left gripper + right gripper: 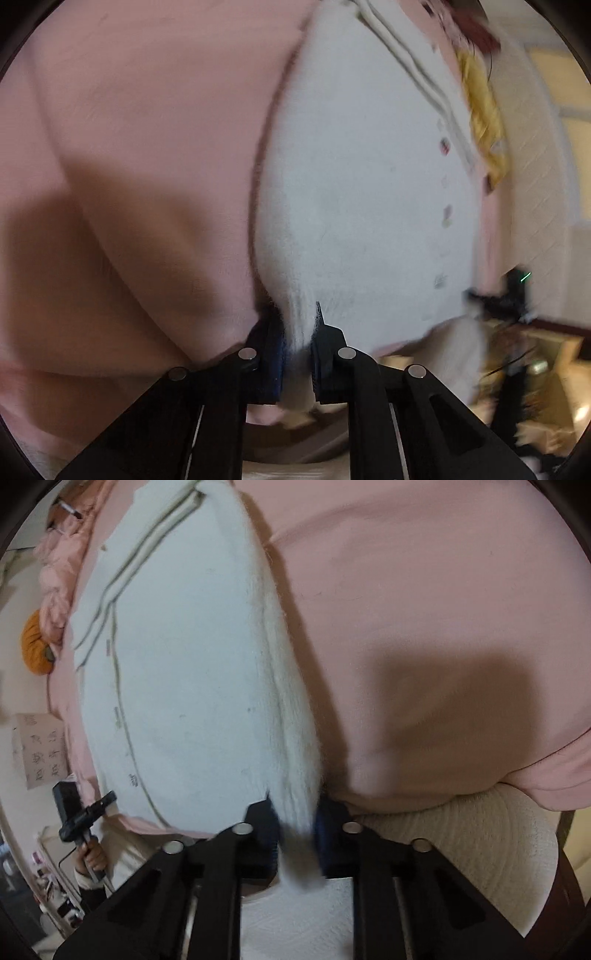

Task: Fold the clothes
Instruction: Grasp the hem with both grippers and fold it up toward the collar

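right gripper (pixel 295 834) jaws pinch the white sweater (pixel 184 686) edge over pink sheet (pixel 424 609).

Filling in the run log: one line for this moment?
stage: mid-fold | left gripper: shut on cardigan hem | right gripper: shut on cardigan hem | surface: pink sheet

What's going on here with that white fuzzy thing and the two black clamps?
A person is folding a white sweater spread on a pink sheet. Each hand holds a tool. The left tool and the right tool are each clamped on a bottom corner of the sweater. The garment's upper part lies flat, so the fold has not yet been made.
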A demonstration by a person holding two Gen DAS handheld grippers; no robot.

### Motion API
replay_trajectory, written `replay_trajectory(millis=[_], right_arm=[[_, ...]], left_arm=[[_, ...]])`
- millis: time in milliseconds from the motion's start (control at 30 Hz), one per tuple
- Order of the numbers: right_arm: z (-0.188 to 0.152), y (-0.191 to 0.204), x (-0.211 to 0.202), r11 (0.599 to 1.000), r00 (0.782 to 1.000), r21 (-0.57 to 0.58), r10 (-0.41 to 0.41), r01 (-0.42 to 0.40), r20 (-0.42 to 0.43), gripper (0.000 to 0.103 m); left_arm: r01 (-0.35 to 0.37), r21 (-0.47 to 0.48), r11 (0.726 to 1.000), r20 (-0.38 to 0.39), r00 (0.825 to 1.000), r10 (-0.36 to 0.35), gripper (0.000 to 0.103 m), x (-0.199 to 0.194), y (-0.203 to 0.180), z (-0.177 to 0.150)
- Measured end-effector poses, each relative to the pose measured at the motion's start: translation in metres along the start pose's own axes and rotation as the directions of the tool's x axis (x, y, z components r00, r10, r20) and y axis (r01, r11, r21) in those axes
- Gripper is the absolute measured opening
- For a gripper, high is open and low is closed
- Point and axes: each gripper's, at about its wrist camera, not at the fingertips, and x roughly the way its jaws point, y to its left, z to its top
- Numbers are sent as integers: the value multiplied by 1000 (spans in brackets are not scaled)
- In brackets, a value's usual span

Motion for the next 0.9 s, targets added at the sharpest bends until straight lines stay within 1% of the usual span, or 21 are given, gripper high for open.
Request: replay_trajectory(millis=[33, 100, 133, 200, 233, 267, 333, 467, 500, 567, 633, 700, 767, 867, 900], right_arm=[[-2, -2, -2, 1000, 1000, 5, 19, -19, 8, 12], [-7, -4, -10, 993, 992, 18, 118, -119, 48, 11], [-10, -7, -14, 985, 983, 16, 169, -171, 67, 11], [-12, -2, -22, 965, 960, -11, 260, -261, 103, 11], [-12, 0, -25, 962, 955, -16, 274, -274, 114, 11], [-11, 2, -27, 958, 949, -22, 288, -287, 125, 11], [-4, 6, -37, 942, 926, -48, 335, -332, 174, 11], [11, 16, -60, 902, 865, -100, 430, -419, 258, 11], [19, 21, -64, 896, 852, -112, 443, -429, 279, 11], [30, 27, -72, 893, 839, -136, 449, -428, 307, 11], [46, 32, -83, 889, 819, -145, 457, -434, 348, 11], [66, 39, -94, 896, 808, -151, 442, -418, 389, 11], [89, 47, -99, 899, 802, -163, 436, -406, 408, 11], [128, 51, -115, 908, 804, -179, 419, -380, 421, 11], [146, 55, -118, 914, 807, -174, 406, -367, 428, 11]], left_arm=[[21, 10, 1000, 15, 1000, -21, 11, -3, -6, 0], [61, 32, 998, 45, 997, -63, 10, -9, -19, 0], [81, 44, 996, 60, 995, -84, 10, -12, -26, 0], [121, 67, 990, 88, 988, -126, 9, -17, -38, 0], [143, 76, 987, 103, 983, -151, 9, -21, -44, 1], [180, 72, 981, 126, 974, -188, 9, -25, -48, 6], [245, 67, 967, 171, 952, -253, 9, -34, -56, 18], [244, 75, 967, 247, 935, -255, 9, -51, -68, 60], [243, 77, 967, 266, 930, -255, 9, -56, -72, 70], [242, 81, 967, 303, 918, -255, 9, -64, -78, 91], [239, 84, 967, 340, 906, -253, 9, -73, -84, 112], [216, 75, 973, 371, 900, -229, 9, -78, -89, 137], [193, 67, 979, 402, 893, -204, 9, -84, -93, 163], [154, 71, 986, 438, 883, -170, 9, -96, -97, 207], [142, 71, 987, 449, 879, -158, 9, -99, -98, 222]])
